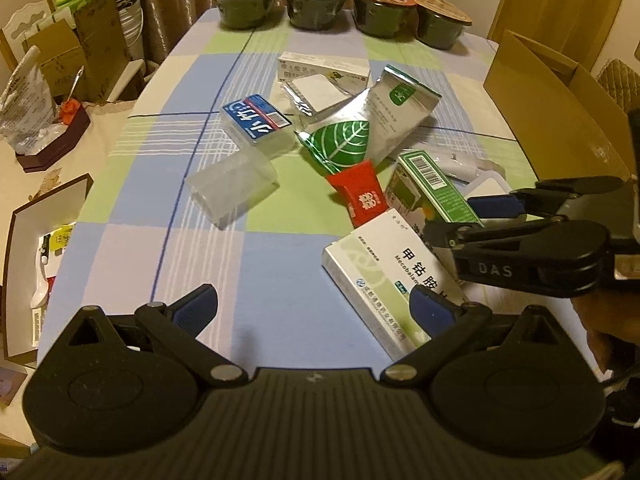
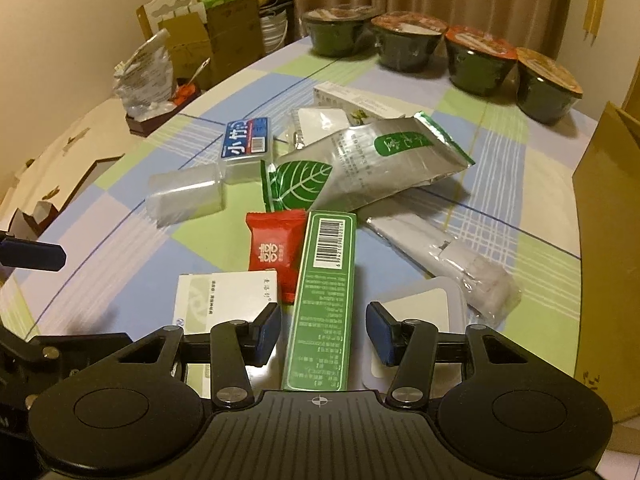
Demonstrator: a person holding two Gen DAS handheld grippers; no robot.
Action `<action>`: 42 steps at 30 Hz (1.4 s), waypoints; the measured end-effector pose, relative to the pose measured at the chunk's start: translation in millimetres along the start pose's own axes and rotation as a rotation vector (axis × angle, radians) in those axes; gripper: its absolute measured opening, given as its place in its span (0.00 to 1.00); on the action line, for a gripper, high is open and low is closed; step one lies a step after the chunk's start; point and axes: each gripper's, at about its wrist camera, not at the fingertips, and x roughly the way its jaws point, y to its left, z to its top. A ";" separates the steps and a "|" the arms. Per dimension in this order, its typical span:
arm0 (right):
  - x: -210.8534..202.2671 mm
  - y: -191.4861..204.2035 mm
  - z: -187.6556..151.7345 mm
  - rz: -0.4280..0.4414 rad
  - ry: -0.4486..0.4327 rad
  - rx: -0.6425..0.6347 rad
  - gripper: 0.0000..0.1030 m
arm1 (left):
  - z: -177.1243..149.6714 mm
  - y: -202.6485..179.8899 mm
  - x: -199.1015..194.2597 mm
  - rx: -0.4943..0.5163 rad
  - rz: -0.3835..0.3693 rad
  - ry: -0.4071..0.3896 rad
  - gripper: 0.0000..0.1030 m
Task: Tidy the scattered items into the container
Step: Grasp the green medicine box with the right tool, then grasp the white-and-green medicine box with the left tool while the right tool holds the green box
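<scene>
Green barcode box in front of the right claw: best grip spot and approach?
Grip the green box across its narrow width at the near half, coming in along its long axis from the near end. It lies lengthwise between the open right claw fingers, long sides facing the pads. The red sachet crowds its far left side.

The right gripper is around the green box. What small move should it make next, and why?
Probably close the right gripper on the green box. Its jaws are open with the box lying straight between them, a gap on each side, so nothing is held yet. The cardboard container waits to the right.
</scene>
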 end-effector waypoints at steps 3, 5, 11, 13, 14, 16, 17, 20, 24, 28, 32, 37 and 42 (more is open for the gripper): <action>-2.2 -6.0 -2.1 0.008 0.000 0.008 0.32 | -0.8 -3.7 2.1 0.002 -0.007 0.006 0.97; -8.2 -10.4 -5.8 0.010 -0.007 0.016 0.32 | -1.0 -6.7 4.0 0.004 -0.011 0.011 0.97; -39.8 -19.2 -33.7 0.015 -0.001 0.002 0.32 | -3.7 -19.5 12.5 0.004 -0.042 0.017 0.97; -51.0 -21.1 -47.3 0.009 0.003 -0.013 0.32 | -4.2 -25.1 17.5 0.001 -0.053 0.024 0.97; -55.7 -22.1 -54.1 0.008 0.006 -0.020 0.32 | -4.4 -28.1 20.1 0.000 -0.060 0.026 0.97; -64.0 -24.1 -67.7 -0.003 0.012 -0.031 0.32 | -5.0 -33.1 25.9 -0.002 -0.068 0.032 0.97; -67.4 -25.1 -74.2 -0.012 0.015 -0.035 0.32 | -5.1 -36.0 29.5 -0.004 -0.068 0.037 0.97; -74.6 -29.6 -91.6 -0.041 0.017 -0.033 0.32 | -5.8 -42.9 40.4 -0.018 -0.059 0.054 0.97; -81.4 -37.4 -103.2 -0.050 0.006 -0.009 0.32 | -5.6 -52.9 55.0 -0.014 -0.032 0.070 0.96; -84.1 -39.3 -105.4 -0.056 -0.001 -0.021 0.32 | -0.6 -60.6 62.6 0.005 -0.038 0.070 0.95; -84.7 -37.6 -107.7 -0.059 -0.010 -0.038 0.32 | 1.4 -64.8 63.5 0.081 -0.037 0.076 0.90; -84.3 -40.2 -110.7 -0.055 -0.009 -0.024 0.32 | -0.8 -65.9 55.0 0.251 -0.029 0.084 0.88; -82.7 -40.5 -113.5 -0.060 -0.003 -0.015 0.32 | 0.2 -57.3 52.3 0.229 0.003 0.082 0.88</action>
